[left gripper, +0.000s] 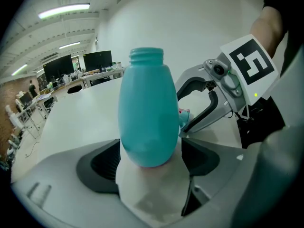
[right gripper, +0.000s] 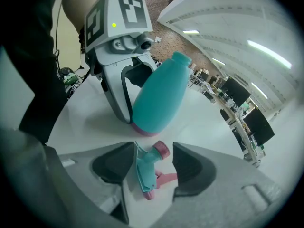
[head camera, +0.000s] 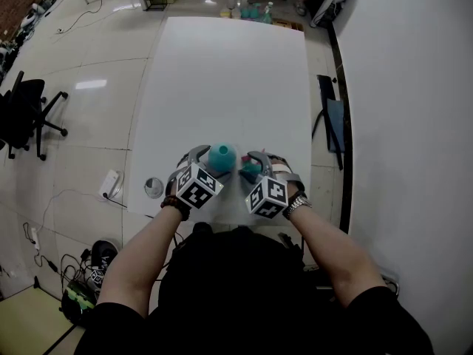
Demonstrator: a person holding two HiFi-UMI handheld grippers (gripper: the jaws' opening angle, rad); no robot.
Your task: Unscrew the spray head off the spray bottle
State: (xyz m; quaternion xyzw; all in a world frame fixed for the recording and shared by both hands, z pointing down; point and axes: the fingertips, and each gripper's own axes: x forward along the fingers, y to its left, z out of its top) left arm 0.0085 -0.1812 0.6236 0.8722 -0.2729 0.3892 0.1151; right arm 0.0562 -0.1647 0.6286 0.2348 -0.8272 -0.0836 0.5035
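Lying between the right tool's (right gripper: 151,161) parted jaws: the detached spray head (right gripper: 145,172)

There is one teal plastic spray bottle (head camera: 222,156), at the lower middle of the head view, and one teal-and-pink spray head (right gripper: 145,172), separate from it. There are two grey grippers, the left gripper (left gripper: 149,158) and the right gripper (right gripper: 152,164), and two black-and-white marker cubes (head camera: 198,187), one on each gripper. One long white counter (head camera: 222,65) carries the things. One small round silvery disc (head camera: 154,187) lies near its lower left corner. One black office chair (head camera: 26,113) stands at the far left.
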